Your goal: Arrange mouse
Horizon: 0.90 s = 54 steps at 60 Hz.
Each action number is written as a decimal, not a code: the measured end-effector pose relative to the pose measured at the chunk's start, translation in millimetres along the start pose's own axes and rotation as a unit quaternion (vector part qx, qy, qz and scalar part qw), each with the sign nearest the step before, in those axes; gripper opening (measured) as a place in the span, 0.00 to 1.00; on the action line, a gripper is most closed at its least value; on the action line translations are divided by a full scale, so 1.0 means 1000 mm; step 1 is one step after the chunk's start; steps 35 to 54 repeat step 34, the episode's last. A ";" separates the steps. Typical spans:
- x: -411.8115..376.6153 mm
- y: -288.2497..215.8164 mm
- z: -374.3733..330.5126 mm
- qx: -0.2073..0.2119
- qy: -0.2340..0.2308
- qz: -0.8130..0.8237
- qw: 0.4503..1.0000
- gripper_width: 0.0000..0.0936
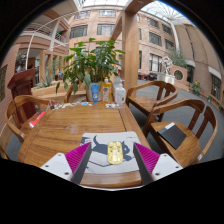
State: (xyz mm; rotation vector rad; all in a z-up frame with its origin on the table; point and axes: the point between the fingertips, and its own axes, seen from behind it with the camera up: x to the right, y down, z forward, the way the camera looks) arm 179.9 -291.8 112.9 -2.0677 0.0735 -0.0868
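Gripper: we see our gripper (113,152) spread wide, the magenta pads (77,155) well apart and pressing on nothing.
Mouse: we find the yellowish mouse (115,152) between the fingers with a gap at each side, lying on a pale mat (100,150).
Table: we look over a round wooden table (70,128).
Beyond: we note bottles (95,92), a potted plant (85,65) and wooden chairs (160,100).
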 end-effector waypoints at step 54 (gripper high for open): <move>0.007 0.001 -0.108 0.024 0.013 -0.025 0.999 0.91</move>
